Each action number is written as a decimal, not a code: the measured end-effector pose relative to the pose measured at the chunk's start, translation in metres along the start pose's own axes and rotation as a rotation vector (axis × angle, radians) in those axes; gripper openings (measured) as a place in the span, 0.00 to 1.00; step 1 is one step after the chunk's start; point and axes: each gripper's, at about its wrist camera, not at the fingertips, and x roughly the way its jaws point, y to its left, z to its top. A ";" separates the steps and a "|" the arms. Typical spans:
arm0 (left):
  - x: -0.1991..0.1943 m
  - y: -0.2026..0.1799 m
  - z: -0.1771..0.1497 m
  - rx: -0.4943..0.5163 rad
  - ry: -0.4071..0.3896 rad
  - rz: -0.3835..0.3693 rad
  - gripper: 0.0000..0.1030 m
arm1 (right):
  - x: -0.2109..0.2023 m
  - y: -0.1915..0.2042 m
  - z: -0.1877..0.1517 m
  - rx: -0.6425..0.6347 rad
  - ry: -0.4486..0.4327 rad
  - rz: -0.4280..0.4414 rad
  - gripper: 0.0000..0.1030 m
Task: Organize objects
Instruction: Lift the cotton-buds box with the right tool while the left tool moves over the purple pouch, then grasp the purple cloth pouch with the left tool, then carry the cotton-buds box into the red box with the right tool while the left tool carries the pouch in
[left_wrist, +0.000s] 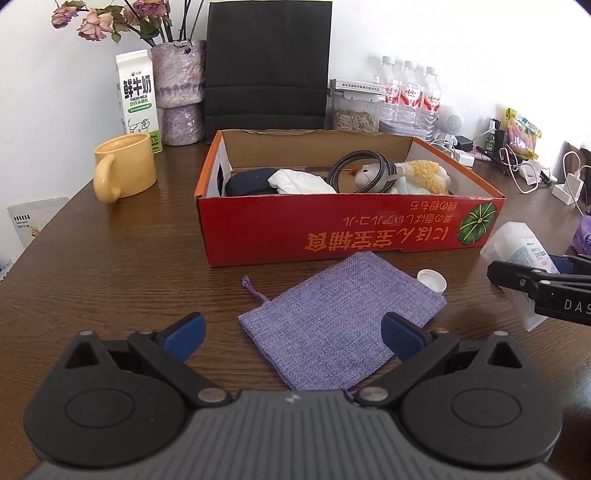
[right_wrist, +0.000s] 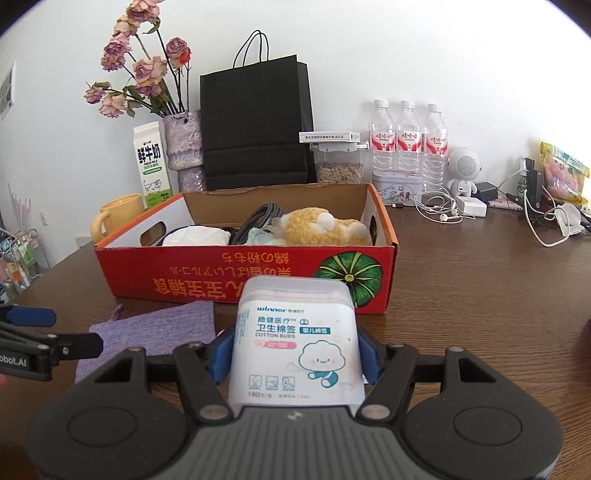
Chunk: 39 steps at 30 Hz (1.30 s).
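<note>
Clamping the cotton-bud box (right_wrist: 297, 341) just short of the red carton (right_wrist: 243, 275), the right claw (right_wrist: 295, 354) should lift it clear over the wall, while the left claw (left_wrist: 293, 338) hangs apart above the purple pouch (left_wrist: 341, 319) on the counter (left_wrist: 110, 277).

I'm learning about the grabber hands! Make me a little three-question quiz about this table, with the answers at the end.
1. True or false: the right gripper is shut on the cotton buds box.
2. What lies on the table between the open fingers of the left gripper? A) yellow mug B) purple pouch C) milk carton
3. Fill in: the small white cap sits on the table beside the ____ pouch, in front of the red box.

Key: 1 true; 2 B; 3 purple.
</note>
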 end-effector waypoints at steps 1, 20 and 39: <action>0.003 -0.001 0.001 0.004 0.004 -0.004 1.00 | 0.001 -0.002 0.000 0.001 0.001 -0.003 0.63; 0.032 -0.008 -0.007 0.085 0.001 -0.047 0.71 | 0.018 0.002 -0.007 -0.051 0.016 0.007 0.63; -0.038 -0.005 0.056 0.039 -0.317 -0.099 0.08 | -0.008 -0.002 0.041 -0.065 -0.136 0.012 0.63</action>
